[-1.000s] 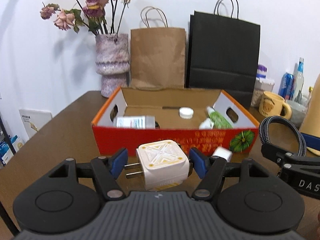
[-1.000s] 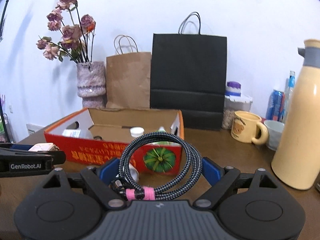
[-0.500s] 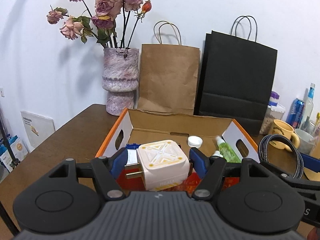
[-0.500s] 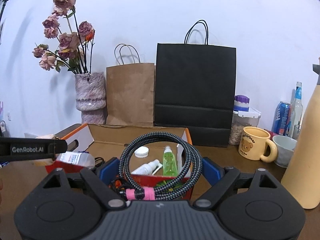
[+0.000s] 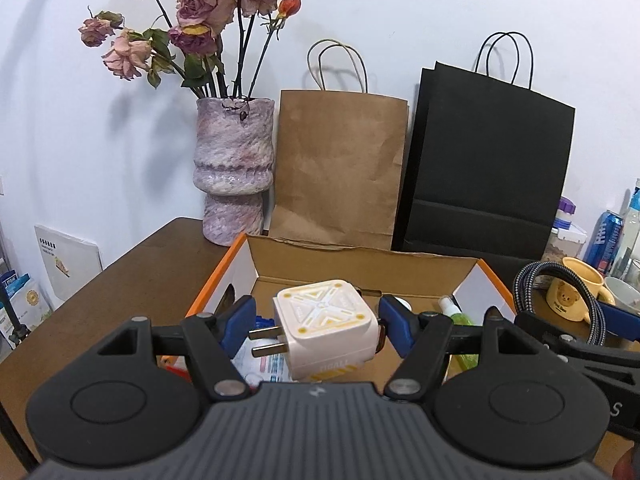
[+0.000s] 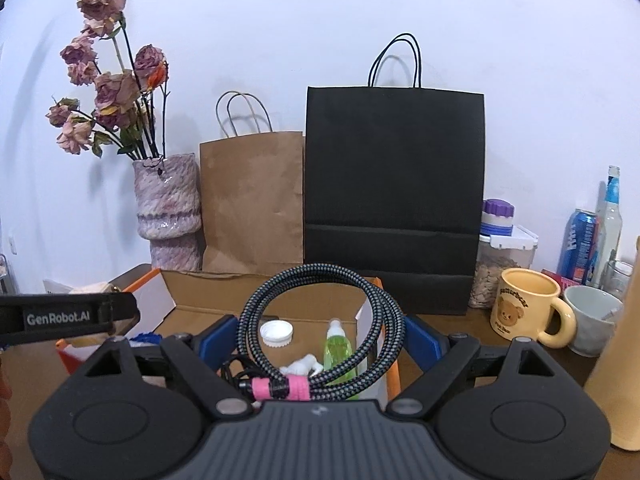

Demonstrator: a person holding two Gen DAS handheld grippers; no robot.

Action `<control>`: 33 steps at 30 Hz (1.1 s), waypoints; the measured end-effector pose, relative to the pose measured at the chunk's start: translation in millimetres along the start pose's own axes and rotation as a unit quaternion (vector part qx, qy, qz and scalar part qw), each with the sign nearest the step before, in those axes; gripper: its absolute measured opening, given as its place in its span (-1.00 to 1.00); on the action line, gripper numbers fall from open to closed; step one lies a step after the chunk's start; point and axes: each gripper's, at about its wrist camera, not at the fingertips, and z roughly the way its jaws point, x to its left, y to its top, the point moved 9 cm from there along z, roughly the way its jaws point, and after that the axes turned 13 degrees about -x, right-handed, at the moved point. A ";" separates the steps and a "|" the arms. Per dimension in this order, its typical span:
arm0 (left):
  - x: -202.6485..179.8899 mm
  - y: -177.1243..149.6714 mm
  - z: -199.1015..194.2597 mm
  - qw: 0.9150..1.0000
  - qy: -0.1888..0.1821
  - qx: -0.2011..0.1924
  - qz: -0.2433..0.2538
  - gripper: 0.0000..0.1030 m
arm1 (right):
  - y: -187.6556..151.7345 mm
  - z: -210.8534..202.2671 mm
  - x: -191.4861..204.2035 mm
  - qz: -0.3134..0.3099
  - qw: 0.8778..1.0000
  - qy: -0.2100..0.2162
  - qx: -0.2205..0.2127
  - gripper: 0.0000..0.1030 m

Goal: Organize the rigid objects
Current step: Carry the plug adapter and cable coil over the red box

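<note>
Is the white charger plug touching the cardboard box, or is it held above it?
Apart. In the left wrist view the charger plug sits clamped between the left gripper fingers, raised above the open cardboard box, touching neither wall nor floor.

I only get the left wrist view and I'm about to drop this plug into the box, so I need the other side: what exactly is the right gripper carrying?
Observer: The right gripper is shut on a coiled braided cable, bound with a pink tie.
Operator: What lies in the box under that cable?
Observer: A green bottle and a white cap on the floor of the box, both on its right side.
Operator: My view cuts off past the yellow mug. Anything there?
Observer: Yes, a tall cream flask stands right of the yellow mug, close to the right gripper.
</note>
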 end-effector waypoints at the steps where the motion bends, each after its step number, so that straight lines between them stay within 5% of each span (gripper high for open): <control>1: -0.5 0.5 3.4 1.000 0.000 0.000 0.001 0.35 | 0.7 4.7 0.5 -0.001 1.000 0.001 0.000 0.70; 33: 4.9 -18.2 99.1 0.998 0.028 0.031 0.051 0.35 | -34.8 103.2 15.1 -0.051 0.997 0.023 0.052 0.70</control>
